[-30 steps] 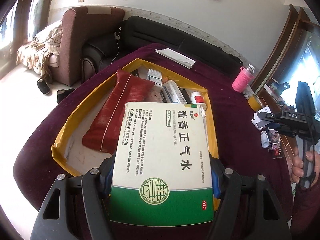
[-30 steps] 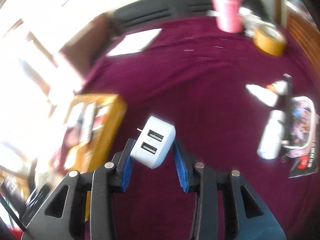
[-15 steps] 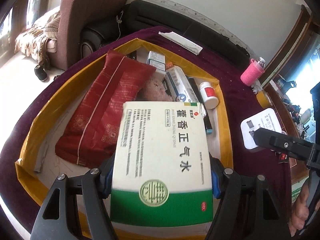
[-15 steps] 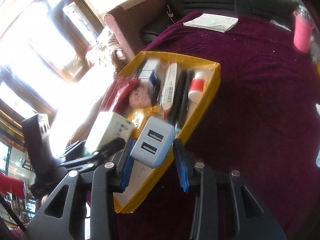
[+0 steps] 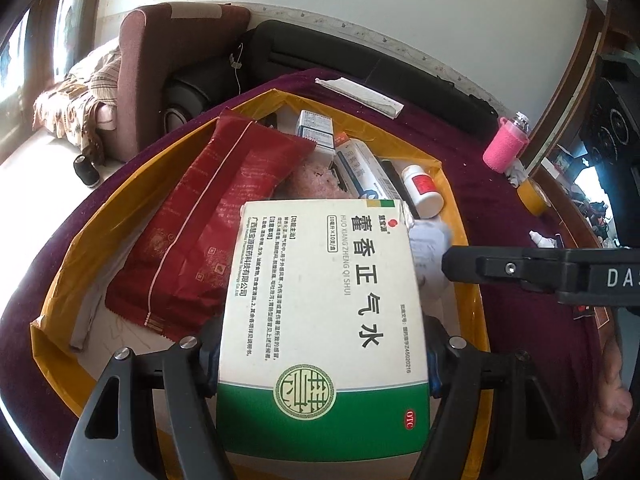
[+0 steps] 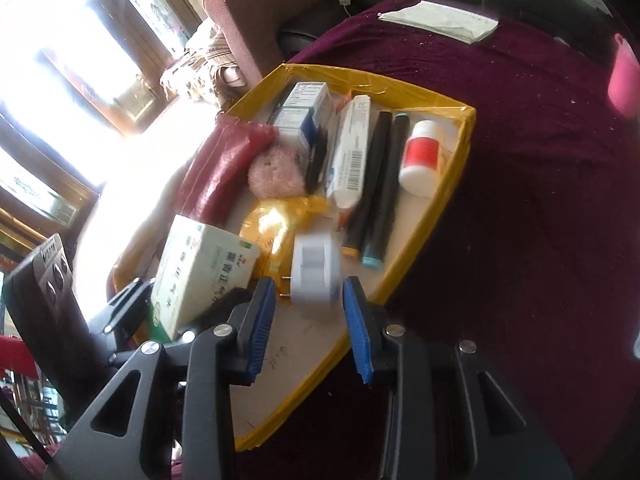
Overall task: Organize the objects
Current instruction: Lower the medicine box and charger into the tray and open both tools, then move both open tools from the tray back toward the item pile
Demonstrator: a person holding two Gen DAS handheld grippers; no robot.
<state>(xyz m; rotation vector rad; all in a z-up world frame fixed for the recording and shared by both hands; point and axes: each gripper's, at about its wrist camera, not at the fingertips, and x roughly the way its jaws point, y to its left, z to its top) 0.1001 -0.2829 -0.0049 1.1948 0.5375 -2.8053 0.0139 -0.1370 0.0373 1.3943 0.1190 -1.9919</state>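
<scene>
A shallow yellow box (image 5: pixel 474 300) (image 6: pixel 448 196) sits on the maroon tablecloth and holds several items. My left gripper (image 5: pixel 320 360) is shut on a white and green medicine box (image 5: pixel 324 312), held over the yellow box; the medicine box also shows in the right wrist view (image 6: pixel 200 272). My right gripper (image 6: pixel 308 312) is open above the yellow box's near end. A white USB charger (image 6: pixel 316 274), blurred, is just beyond its fingertips, free of the pads; it also shows in the left wrist view (image 5: pixel 430 248).
In the yellow box lie a red packet (image 5: pixel 212 232), small cartons (image 6: pixel 304 112), a tube carton (image 6: pixel 352 152), two black pens (image 6: pixel 380 184), a white bottle (image 6: pixel 422 156) and a pink puff (image 6: pixel 276 172). A pink bottle (image 5: pixel 506 148), tape roll (image 5: pixel 532 198) and folded paper (image 6: pixel 440 22) lie on the cloth.
My right gripper has opened and let go of the USB charger over the yellow box. My left gripper still holds the medicine box, a little farther over the yellow box.
</scene>
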